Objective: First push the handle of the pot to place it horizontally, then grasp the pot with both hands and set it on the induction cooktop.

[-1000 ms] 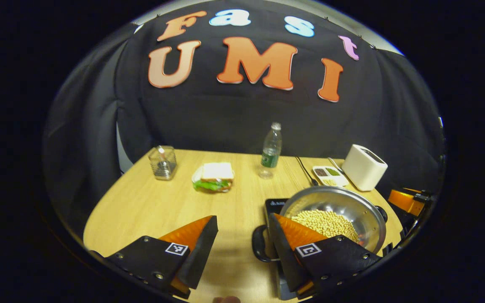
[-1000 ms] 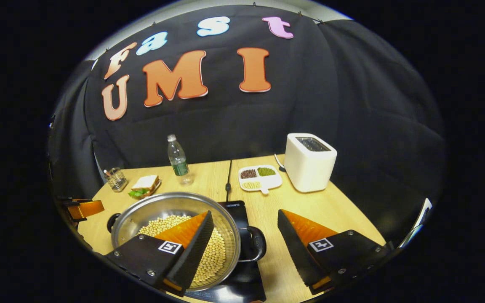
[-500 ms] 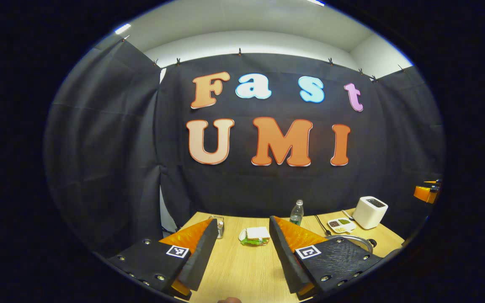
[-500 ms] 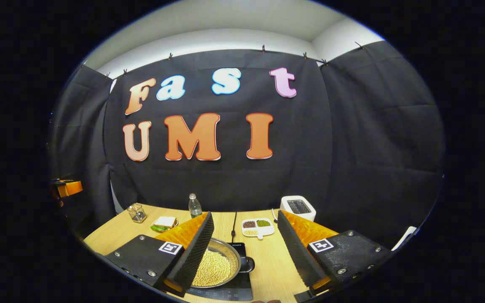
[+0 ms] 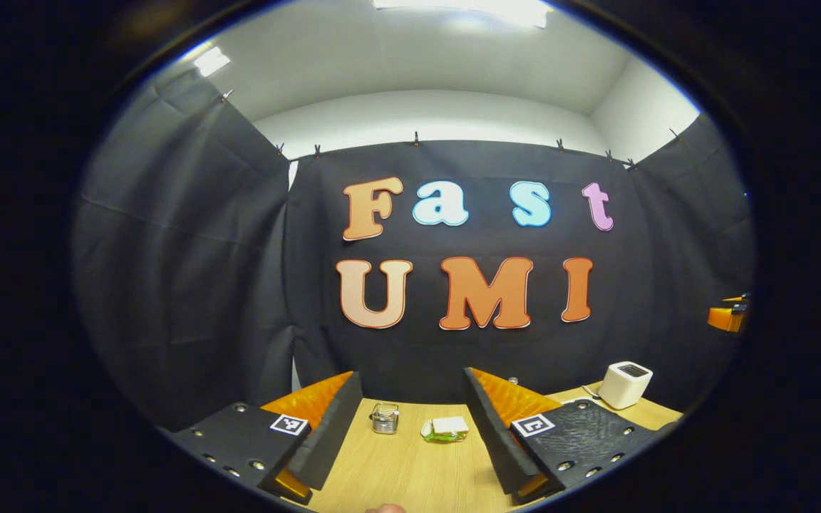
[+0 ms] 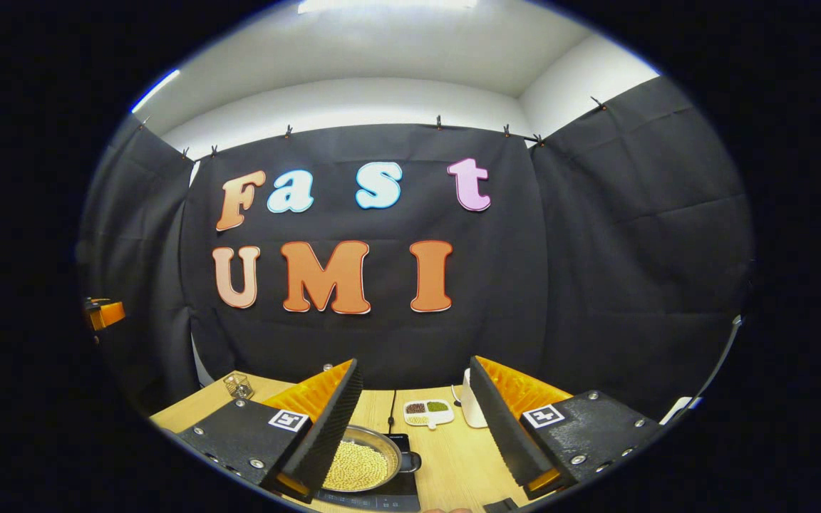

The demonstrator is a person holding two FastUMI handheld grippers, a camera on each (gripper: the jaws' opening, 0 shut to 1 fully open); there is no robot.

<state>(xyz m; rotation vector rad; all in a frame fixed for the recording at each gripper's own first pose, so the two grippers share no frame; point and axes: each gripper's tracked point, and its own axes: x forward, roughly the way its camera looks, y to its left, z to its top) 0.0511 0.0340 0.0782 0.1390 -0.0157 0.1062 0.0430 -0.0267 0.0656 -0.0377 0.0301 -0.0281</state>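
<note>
Round shiny steel pot [image 6: 364, 463] full of pale beans sits on black induction cooktop [image 6: 400, 491]; left tool [image 5: 410, 456], right tool [image 6: 414, 445] both gaping, empty, way above wooden tabletop [image 6: 453, 463].

Each hand-held gripper, the left hand-held gripper [image 5: 410, 456] and the right hand-held gripper [image 6: 414, 442], carries two wedge-shaped fingers on flat plates. The plates are studded with round screws. A small square black-and-white marker sits on every plate.

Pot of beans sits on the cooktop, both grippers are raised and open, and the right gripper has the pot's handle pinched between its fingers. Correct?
Not quite. In the right gripper view the right gripper is open and holds nothing; the pot sits free on the cooktop, below it. The left gripper is open too.
</note>
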